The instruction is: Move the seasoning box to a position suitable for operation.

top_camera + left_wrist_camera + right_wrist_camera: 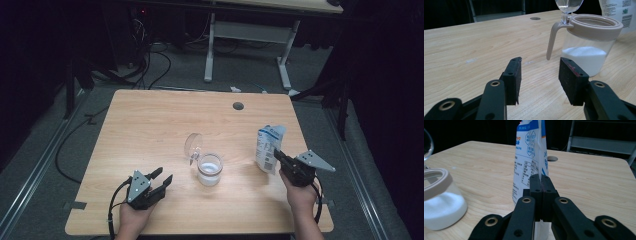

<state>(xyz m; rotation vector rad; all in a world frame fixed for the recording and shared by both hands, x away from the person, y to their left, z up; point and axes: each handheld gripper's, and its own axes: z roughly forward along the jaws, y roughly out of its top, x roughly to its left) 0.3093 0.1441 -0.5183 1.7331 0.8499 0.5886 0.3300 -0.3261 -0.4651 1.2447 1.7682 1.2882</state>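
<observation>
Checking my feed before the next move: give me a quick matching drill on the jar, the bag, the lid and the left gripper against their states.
Things:
1. jar
2. bag
3. lid
4. left gripper

States:
a. clear, flipped up on its hinge
b. open, nothing between the jaws
c. upright, pinched by the right gripper
d. part full of white powder

Pairs: 1-d, 2-c, 3-a, 4-b
</observation>
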